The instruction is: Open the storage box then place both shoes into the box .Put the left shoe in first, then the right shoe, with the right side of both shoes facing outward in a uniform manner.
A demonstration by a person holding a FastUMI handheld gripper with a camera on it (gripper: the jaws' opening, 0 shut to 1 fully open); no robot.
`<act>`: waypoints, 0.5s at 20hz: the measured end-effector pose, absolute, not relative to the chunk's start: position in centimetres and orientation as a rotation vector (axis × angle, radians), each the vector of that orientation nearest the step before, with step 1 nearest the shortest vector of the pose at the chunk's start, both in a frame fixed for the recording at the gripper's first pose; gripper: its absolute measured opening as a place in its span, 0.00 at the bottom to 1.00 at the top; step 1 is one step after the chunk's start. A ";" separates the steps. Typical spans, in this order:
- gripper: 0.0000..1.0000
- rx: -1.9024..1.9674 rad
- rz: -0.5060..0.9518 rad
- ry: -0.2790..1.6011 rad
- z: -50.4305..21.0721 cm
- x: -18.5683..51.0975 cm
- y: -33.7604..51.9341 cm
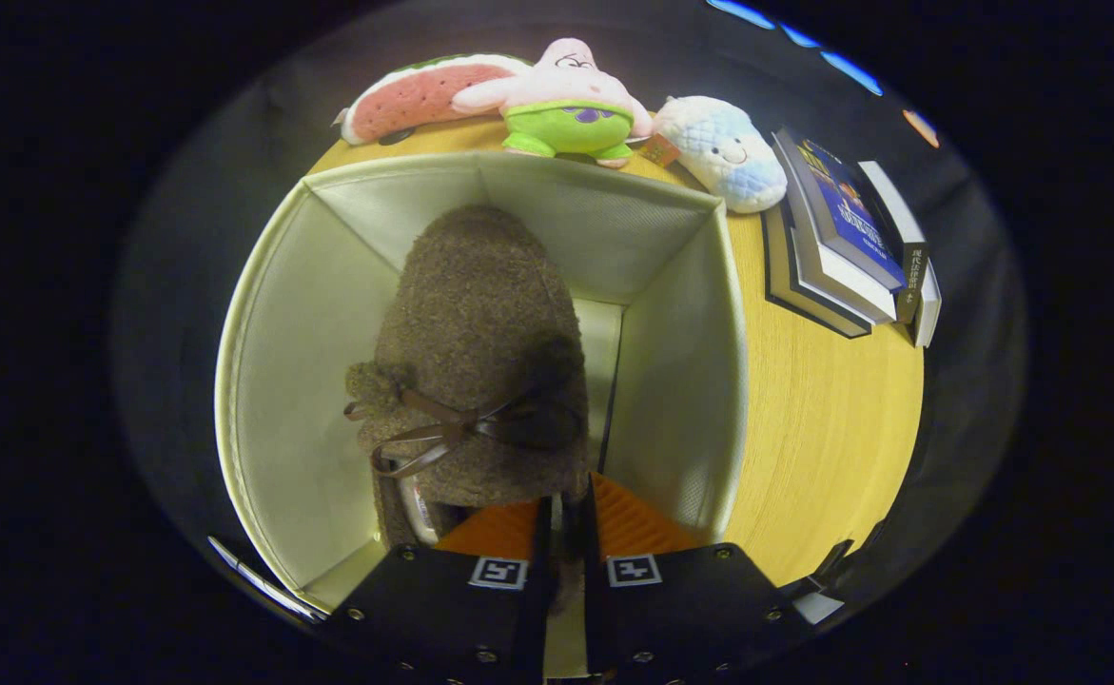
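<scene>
My gripper (pixel 564 533) is clenched on the heel edge of a fuzzy brown shoe (pixel 480 352), which hangs just ahead inside the open cream storage box (pixel 290 333).

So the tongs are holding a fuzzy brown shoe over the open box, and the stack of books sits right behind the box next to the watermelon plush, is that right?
Not quite. In the gripper view the stack of books lies beside the open box, on the side away from the watermelon plush. Behind the box are plush toys. The rest holds: the tongs are pinched on the heel of the fuzzy brown shoe inside the box.
</scene>
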State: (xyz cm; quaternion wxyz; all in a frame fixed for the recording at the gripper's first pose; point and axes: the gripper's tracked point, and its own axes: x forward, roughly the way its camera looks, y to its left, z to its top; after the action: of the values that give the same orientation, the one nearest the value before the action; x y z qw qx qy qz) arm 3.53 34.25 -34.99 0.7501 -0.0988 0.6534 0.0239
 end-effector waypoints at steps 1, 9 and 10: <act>0.22 -0.225 0.062 1.399 -34.5 3.8 34.2; 0.30 -0.221 0.138 1.084 -27.1 8.2 33.1; 0.36 -0.232 0.145 1.038 -25.8 8.9 32.6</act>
State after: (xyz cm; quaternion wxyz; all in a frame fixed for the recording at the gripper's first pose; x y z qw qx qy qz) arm 8.92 32.60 -25.77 0.8594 -0.1103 0.4944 0.0693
